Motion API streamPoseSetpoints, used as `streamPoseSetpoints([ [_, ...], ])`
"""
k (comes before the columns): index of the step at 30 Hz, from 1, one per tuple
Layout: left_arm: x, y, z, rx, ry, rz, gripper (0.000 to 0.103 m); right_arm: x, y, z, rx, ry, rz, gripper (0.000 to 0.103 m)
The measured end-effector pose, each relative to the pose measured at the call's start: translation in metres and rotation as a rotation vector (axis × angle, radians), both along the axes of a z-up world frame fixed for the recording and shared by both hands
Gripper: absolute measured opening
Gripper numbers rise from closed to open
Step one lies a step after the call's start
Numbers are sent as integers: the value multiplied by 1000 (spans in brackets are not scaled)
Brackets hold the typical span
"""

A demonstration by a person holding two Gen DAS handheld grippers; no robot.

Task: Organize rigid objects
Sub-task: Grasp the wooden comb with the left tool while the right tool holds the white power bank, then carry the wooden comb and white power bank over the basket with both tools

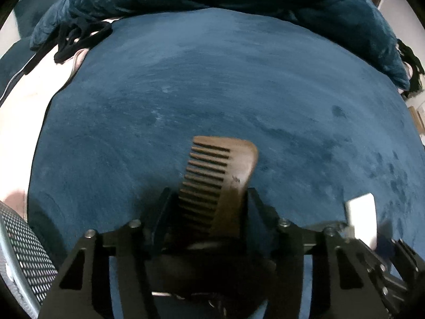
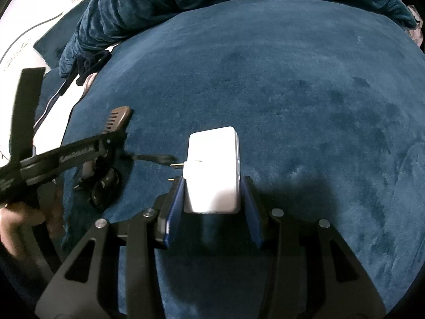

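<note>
L wrist view: left gripper (image 1: 209, 199) has the wooden comb (image 1: 220, 175) between its jaws, pads look to be pressing its sides, teeth facing left, comb poking out over the blue blanket (image 1: 239, 79) near its front edge, prob. held for carrying.

R wrist view: right gripper (image 2: 212, 194) clamps a white plug adapter (image 2: 212, 167) w/ prongs sticking left, raised off the blanket; comb visible toward the left edge.
</note>
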State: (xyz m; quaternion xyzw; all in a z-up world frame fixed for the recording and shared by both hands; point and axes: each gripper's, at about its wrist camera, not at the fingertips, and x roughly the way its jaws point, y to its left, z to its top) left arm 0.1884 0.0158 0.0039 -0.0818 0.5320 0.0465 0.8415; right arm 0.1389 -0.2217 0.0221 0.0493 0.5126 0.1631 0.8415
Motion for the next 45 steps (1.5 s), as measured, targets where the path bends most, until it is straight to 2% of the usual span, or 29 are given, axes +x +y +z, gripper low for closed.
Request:
streamPoseSetpoints([
  [3, -3, -13, 1, -74, 8, -39, 53, 0, 1, 1, -12, -10, -15, 43],
  [5, -5, -27, 0, -87, 13, -82, 52, -1, 0, 2, -14, -14, -20, 43],
  [10, -5, -38, -3, -79, 18, -112, 51, -2, -5, 6, -51, -40, -44, 43],
  [14, -3, -37, -6, -91, 17, -88, 58, 1, -6, 2, -34, -26, -52, 44],
  [16, 0, -38, -10, -90, 19, -83, 59, 3, -5, 1, -35, -24, -49, 44],
  [18, 1, -51, -9, -64, 17, -97, 58, 4, -5, -2, -37, -19, -44, 46],
  [20, -2, -54, -7, -53, 13, -108, 51, 5, -5, -3, -45, -22, -35, 46],
  [32, -21, -54, 30, -47, -81, -113, 50, -2, -14, 15, -14, -88, -61, 38],
  [33, -22, -53, 33, -48, -83, -113, 50, -2, -14, 16, -15, -90, -61, 32],
  [34, -24, -52, 35, -48, -84, -113, 49, -2, -15, 16, -15, -89, -60, 30],
  [36, -29, -52, 38, -38, -81, -120, 31, -3, -16, 16, -15, -87, -61, 30],
  [37, -29, -53, 37, -37, -67, -132, 27, -4, -16, 16, -18, -83, -62, 30],
  [42, -27, -60, 23, -9, -12, -164, 30, -5, -22, 8, 18, -25, -72, 33],
  [43, -27, -61, 22, -6, -10, -165, 33, -5, -23, 8, 24, -22, -74, 34],
  [45, -27, -62, 21, -5, -13, -163, 47, -4, -22, 8, 23, -19, -73, 37],
])
